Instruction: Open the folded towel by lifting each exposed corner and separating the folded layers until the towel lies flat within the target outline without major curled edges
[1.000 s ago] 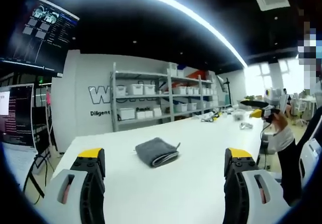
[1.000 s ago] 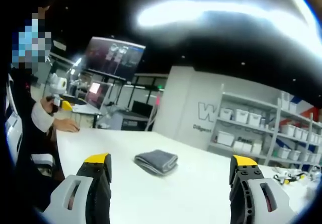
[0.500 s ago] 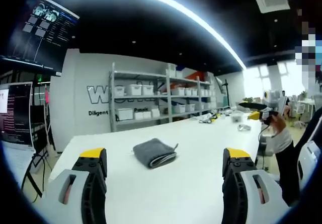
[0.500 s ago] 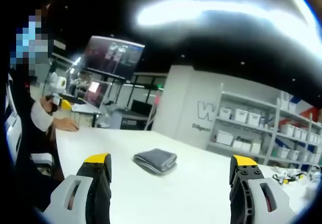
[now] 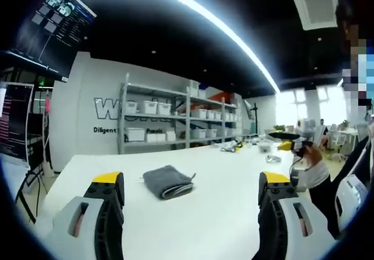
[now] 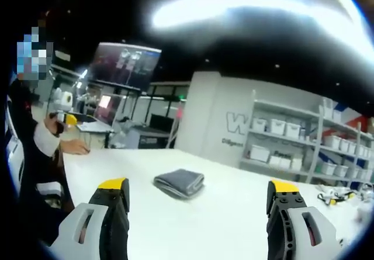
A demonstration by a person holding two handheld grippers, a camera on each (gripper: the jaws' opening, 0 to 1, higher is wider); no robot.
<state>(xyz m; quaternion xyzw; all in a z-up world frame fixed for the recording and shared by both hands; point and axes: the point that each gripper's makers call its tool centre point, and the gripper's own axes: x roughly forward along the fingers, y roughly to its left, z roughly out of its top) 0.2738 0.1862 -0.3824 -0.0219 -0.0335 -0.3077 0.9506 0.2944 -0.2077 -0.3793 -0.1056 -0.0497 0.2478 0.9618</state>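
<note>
While both grippers hang above the near part of the table [image 5: 234, 213], I read this as the very start: the approach, with no unfolding begun. The towel [image 5: 166, 182] lies folded in a compact grey bundle on the white top, well ahead of my tools and touched by neither. In the left gripper view it sits between the jaws but closer to the left one; in the right gripper view the towel [image 6: 179, 183] again lies left of centre.

My left gripper [image 5: 190, 181] stands wide, nothing between its yellow-tipped jaws. My right gripper [image 6: 197, 187] is spread just as wide and equally empty.

I can make out no target outline on the table, so I can't say where the towel lies against it. A small loop or tag seems to stick out at the towel's right end in the left gripper view, and the stacked fold edges face me there.

Next, I judge, comes a forward and downward reach with both tools to the bundle, then a pinch on the top layer's exposed corner only. Taking more than one layer would lift the whole bundle instead of opening it. A person [image 6: 44, 140] sits at the far left in the right gripper view, away from the towel.
</note>
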